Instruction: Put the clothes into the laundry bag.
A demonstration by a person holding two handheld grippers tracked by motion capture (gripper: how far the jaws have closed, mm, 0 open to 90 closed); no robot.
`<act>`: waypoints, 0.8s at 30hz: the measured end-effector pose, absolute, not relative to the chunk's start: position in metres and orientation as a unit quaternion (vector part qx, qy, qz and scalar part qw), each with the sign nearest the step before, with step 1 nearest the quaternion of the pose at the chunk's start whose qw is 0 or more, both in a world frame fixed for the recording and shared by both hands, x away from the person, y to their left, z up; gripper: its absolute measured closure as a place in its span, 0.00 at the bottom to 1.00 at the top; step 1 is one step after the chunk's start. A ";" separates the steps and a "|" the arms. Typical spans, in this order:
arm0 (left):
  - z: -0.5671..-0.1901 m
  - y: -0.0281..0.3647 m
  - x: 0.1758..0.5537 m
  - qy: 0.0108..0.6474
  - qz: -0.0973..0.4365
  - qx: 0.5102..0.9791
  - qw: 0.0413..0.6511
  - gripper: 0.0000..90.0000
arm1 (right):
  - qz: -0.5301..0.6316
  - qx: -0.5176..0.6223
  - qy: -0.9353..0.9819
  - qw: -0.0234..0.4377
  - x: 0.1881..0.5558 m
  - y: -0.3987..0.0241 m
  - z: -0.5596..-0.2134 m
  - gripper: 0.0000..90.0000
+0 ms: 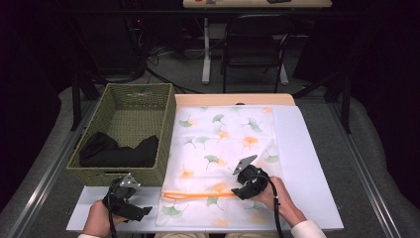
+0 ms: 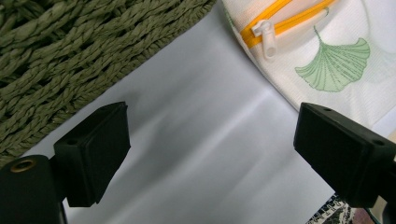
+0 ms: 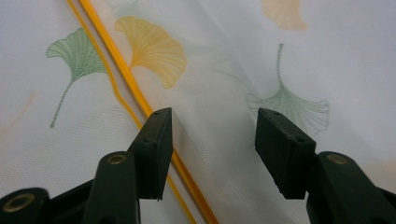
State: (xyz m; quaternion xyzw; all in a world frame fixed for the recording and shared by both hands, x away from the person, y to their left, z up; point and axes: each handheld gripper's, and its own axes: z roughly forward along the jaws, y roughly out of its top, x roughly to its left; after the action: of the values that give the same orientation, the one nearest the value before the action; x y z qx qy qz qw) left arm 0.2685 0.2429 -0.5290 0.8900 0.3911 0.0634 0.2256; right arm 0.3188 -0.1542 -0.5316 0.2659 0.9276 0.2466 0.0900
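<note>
Zipper [image 1: 198,195] runs crosswise along the bag's [image 1: 223,148] near edge; right tool [image 1: 241,187] sits over its right end, jaws half open, ungripped. Left tool [image 1: 130,202] stands open nearer the pull [image 2: 266,35].

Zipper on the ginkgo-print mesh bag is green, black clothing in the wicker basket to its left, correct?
Not quite: the zipper is orange, not green, as the high view shows. The rest holds: black clothing lies in the wicker basket left of the ginkgo-print mesh bag.

Open white tabletop [image 1: 307,163] right of the mesh bag [image 1: 223,148]; woven basket [image 1: 124,134] walling its left
</note>
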 end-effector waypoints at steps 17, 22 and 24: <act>-0.529 0.244 0.269 0.389 0.060 0.889 0.233 0.14 | 0.229 0.225 0.943 0.086 0.309 -0.141 -0.534 1.00; -0.528 0.245 0.268 0.387 0.061 0.890 0.232 0.14 | 0.236 0.231 0.939 0.100 0.311 -0.141 -0.528 1.00; -0.528 0.245 0.268 0.390 0.063 0.889 0.233 0.14 | 0.238 0.240 0.934 0.116 0.316 -0.142 -0.526 1.00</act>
State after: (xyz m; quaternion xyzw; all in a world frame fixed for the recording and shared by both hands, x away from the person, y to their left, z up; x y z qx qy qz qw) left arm 0.2684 0.2450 -0.5280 0.8888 0.3895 0.0628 0.2330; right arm 0.3156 -0.1423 -0.5261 0.2401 0.9339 0.2382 0.1155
